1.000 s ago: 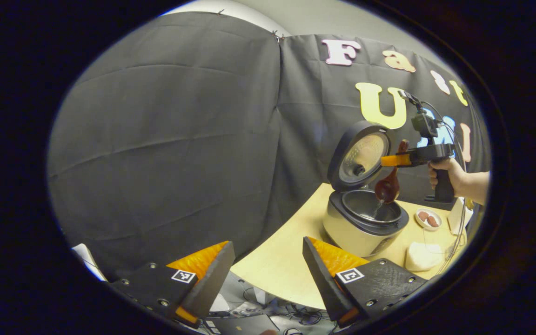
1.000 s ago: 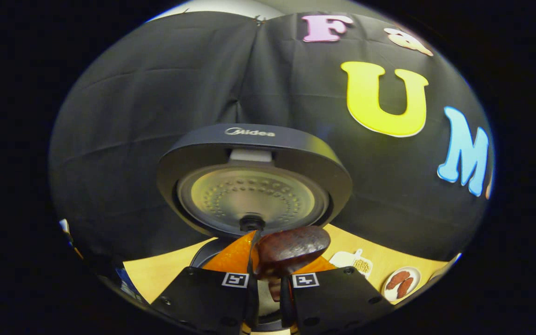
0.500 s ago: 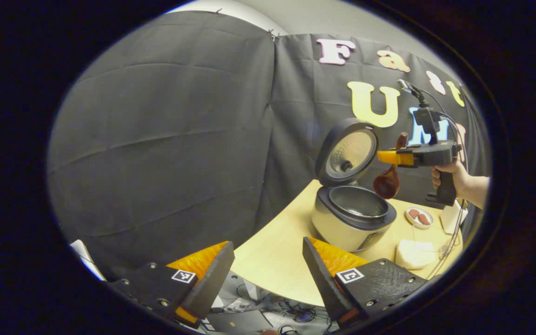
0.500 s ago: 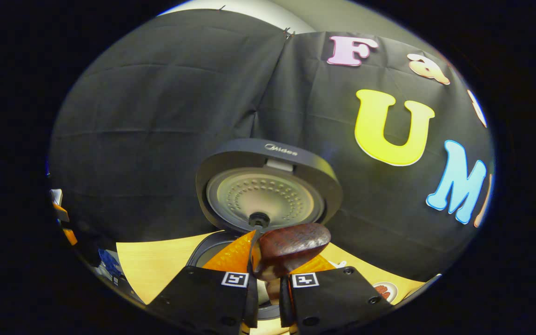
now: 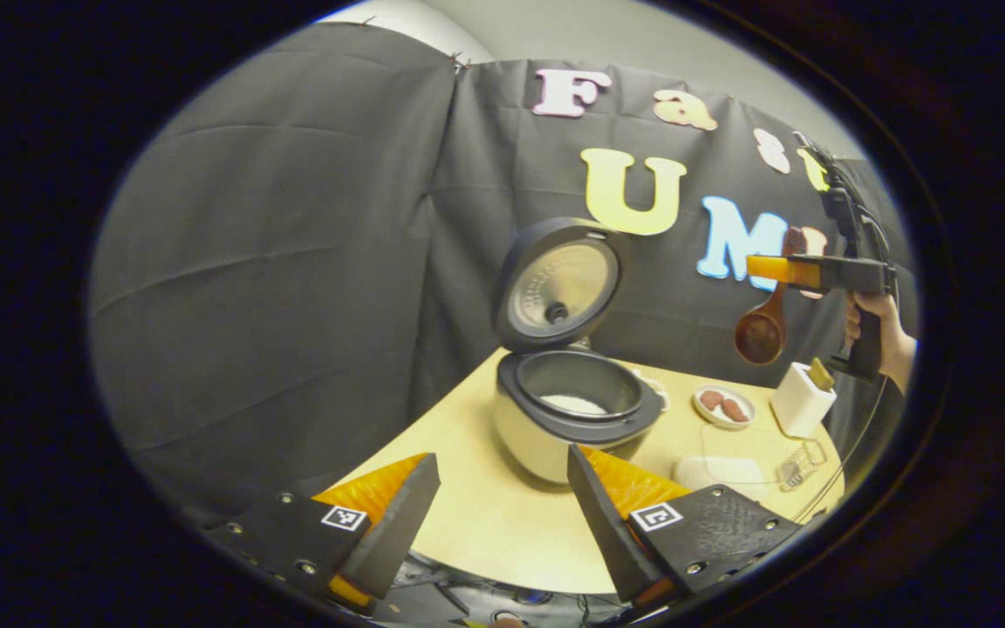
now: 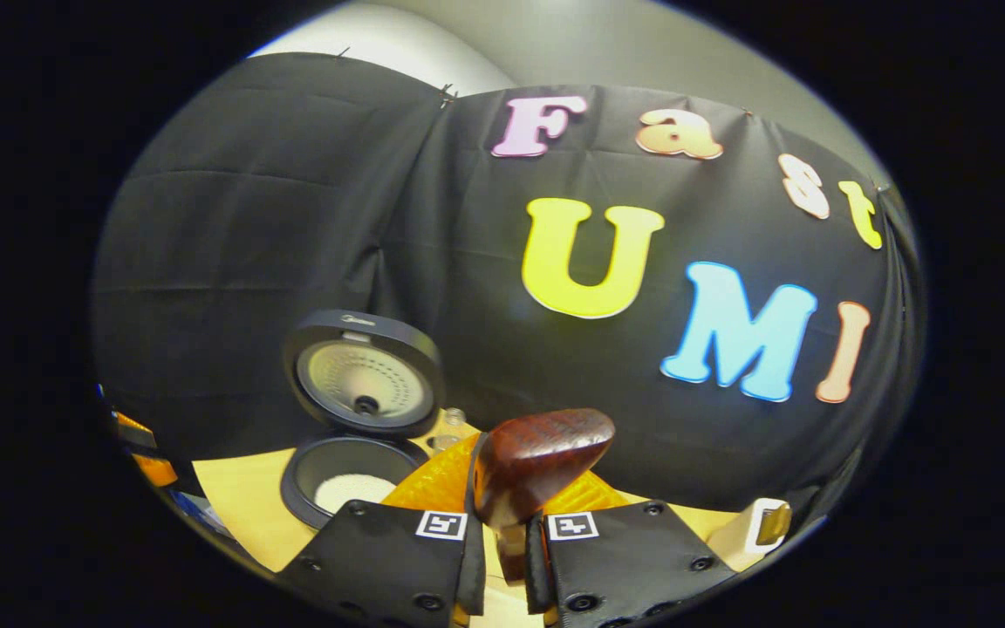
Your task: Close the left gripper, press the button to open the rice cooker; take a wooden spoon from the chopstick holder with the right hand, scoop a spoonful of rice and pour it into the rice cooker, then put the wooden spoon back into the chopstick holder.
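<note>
- Left gripper view: your left gripper (image 5: 502, 510) is hovering off the near edge of the table (image 5: 502, 532), its fingers standing wide apart with nothing between them.
- Your right gripper (image 6: 502, 523) is clamping the wooden spoon (image 6: 537, 462) by its handle; farther off, the spoon's bowl is hanging above the white chopstick holder (image 5: 802, 401).
- The rice cooker (image 5: 568, 410) is sitting on the table with its lid up and rice lying inside.

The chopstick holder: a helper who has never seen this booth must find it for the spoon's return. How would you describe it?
Start at the cream rice cooker with its dark lid raised on the round pale wooden table. Go right past the small white dish of reddish pieces to the table's edge. The chopstick holder is the upright white box there, taller than its flat neighbours.
</note>
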A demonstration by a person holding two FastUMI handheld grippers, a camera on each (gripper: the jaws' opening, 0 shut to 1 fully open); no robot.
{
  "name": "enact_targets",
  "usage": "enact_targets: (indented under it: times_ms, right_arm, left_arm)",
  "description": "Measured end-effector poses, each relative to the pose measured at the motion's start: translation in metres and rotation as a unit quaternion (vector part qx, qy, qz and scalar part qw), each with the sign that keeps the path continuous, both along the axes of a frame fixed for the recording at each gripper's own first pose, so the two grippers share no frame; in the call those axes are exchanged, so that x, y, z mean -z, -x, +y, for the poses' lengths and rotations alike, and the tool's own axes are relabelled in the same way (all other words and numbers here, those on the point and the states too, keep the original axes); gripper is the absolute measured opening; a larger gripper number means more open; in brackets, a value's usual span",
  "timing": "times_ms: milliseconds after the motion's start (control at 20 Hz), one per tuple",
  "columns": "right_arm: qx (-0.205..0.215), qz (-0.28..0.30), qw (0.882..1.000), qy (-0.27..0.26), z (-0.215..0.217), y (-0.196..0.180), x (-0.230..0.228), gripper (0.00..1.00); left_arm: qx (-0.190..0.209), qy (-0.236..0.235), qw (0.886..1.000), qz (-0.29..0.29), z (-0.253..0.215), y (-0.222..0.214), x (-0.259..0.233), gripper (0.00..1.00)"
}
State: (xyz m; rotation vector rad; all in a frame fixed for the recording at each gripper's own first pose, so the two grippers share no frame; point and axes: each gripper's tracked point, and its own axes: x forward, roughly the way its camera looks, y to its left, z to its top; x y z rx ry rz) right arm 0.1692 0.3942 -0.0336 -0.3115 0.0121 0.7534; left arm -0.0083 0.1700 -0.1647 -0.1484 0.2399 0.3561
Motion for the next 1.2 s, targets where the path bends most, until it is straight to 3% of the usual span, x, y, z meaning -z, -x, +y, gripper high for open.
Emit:
enact_targets:
  times_ms: [150, 250, 500, 550, 650, 950, 1200]
  right_arm:
    - [0.062, -0.001, 0.998, 0.004, -0.073, -0.025, 0.004, 0.20]
    - [0.099, 0.010, 0.995, 0.001, -0.119, -0.037, 0.012, 0.16]
    - [0.185, 0.082, 0.978, -0.039, -0.225, -0.068, 0.043, 0.20]
    - [0.192, 0.108, 0.973, -0.060, -0.239, -0.064, 0.051, 0.20]
    - [0.211, 0.164, 0.958, -0.105, -0.265, -0.072, 0.068, 0.20]
    - [0.259, 0.277, 0.903, -0.200, -0.323, -0.088, 0.116, 0.20]
    - [0.273, 0.329, 0.875, -0.227, -0.346, -0.105, 0.158, 0.22]
  left_arm:
    - [0.038, 0.002, 0.999, -0.007, -0.033, -0.030, -0.017, 0.91]
    - [0.059, -0.002, 0.998, -0.012, -0.055, -0.047, -0.029, 0.91]
    - [0.087, -0.012, 0.996, -0.013, -0.098, -0.077, -0.050, 0.91]
    - [0.091, -0.011, 0.996, -0.012, -0.108, -0.082, -0.054, 0.96]
    - [0.096, -0.001, 0.995, -0.010, -0.123, -0.088, -0.054, 0.91]
    - [0.077, 0.028, 0.997, 0.004, -0.164, -0.078, -0.047, 0.94]
    - [0.032, 0.037, 0.999, 0.017, -0.182, -0.051, -0.039, 0.93]
